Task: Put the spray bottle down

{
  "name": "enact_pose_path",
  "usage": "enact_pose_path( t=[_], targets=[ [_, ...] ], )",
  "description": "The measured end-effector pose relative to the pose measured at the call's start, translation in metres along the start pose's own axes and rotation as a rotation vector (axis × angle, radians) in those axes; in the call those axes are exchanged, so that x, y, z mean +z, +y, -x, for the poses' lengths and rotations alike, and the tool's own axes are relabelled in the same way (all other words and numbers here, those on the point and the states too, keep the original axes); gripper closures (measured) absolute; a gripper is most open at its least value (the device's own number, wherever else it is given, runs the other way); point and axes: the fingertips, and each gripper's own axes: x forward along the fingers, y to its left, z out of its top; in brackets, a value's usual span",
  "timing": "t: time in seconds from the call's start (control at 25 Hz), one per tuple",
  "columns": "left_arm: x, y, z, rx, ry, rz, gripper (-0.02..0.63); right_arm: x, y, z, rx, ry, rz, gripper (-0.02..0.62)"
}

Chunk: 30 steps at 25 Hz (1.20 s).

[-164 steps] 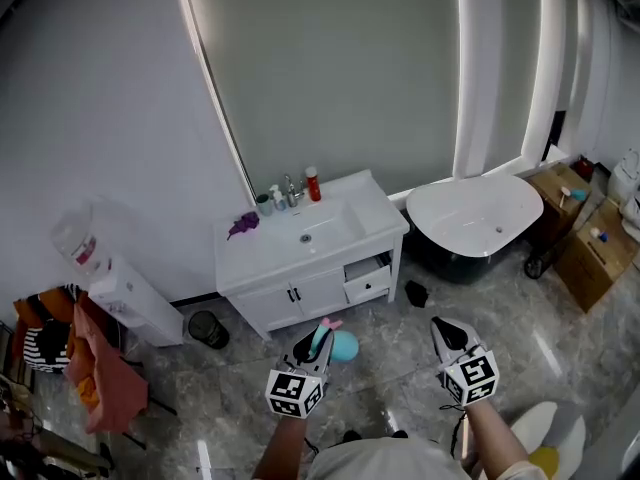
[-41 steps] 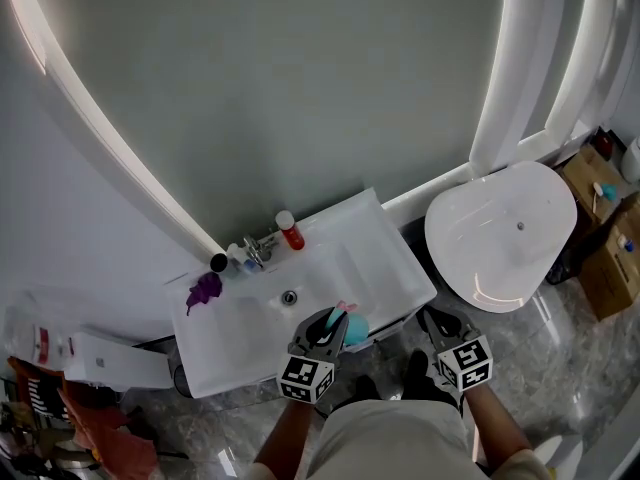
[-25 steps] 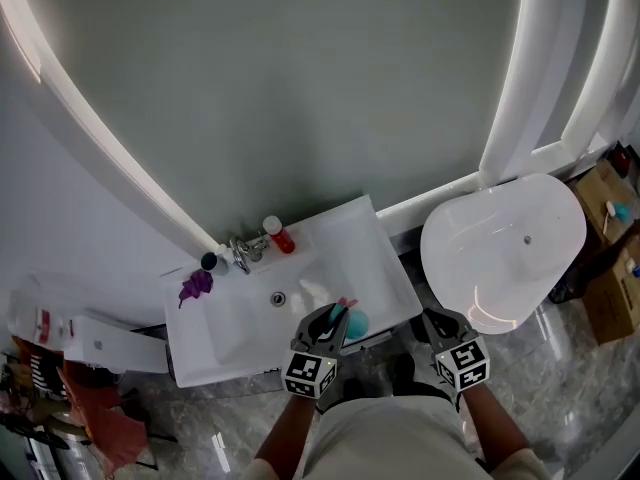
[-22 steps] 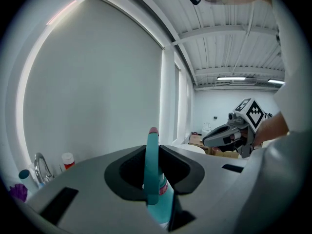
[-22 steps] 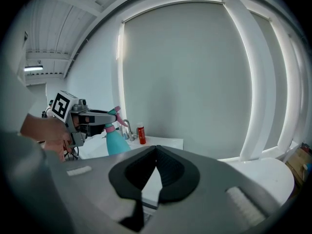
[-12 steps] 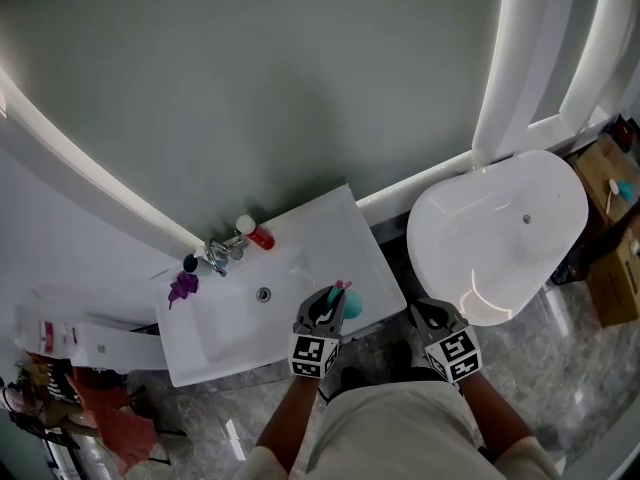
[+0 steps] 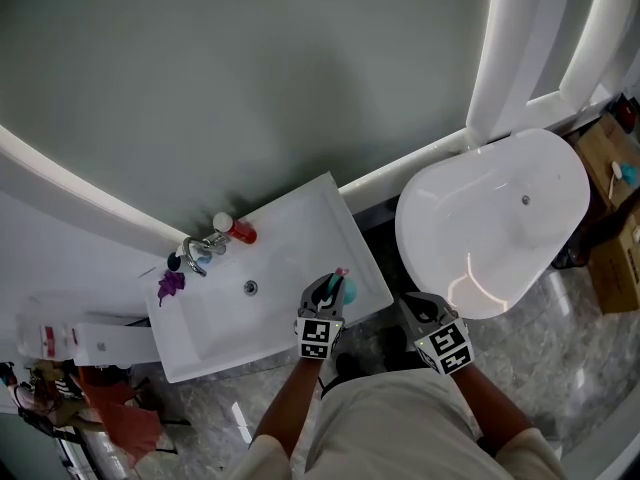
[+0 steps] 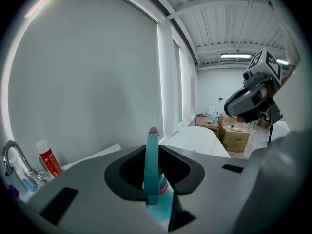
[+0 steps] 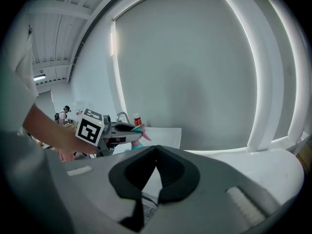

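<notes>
A teal spray bottle (image 7: 342,287) with a pink nozzle tip is clamped in my left gripper (image 7: 330,288), held over the right end of the white vanity top (image 7: 322,230) near its front edge. I cannot tell whether it touches the counter. In the left gripper view the bottle's neck (image 8: 151,165) stands upright between the jaws of the left gripper (image 8: 152,150), whose pads press on it. My right gripper (image 7: 412,308) hovers right of the vanity, in front of the bathtub. The right gripper (image 9: 155,149) is shut and holds nothing. From there the left gripper (image 9: 127,130) and the bottle (image 9: 139,131) show at left.
On the vanity's back edge stand a faucet (image 7: 197,247), a red bottle (image 7: 234,229) and a small dark cup; a purple thing (image 7: 169,286) lies at the far left. The basin drain (image 7: 250,287) is mid-counter. A white bathtub (image 7: 515,233) sits at right, with cardboard boxes (image 7: 620,278) beyond it.
My left gripper has sunk with the spray bottle toward the right end of the vanity top. The right gripper has also come down a little. The head view has shifted over the vanity.
</notes>
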Motion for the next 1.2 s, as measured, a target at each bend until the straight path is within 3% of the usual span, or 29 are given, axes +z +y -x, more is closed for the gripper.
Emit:
enact_pose_path(
  t=[0.56,1.2],
  targets=[
    [-0.044,0.001,-0.057,0.032,0.082,0.027,0.529,-0.014,-0.028,-0.028,0.055,0.077,-0.011,0.584],
    [-0.064,0.001,-0.067,0.072,0.087,0.040,0.523,-0.023,-0.041,-0.040,0.065,0.126,-0.013,0.584]
  ],
)
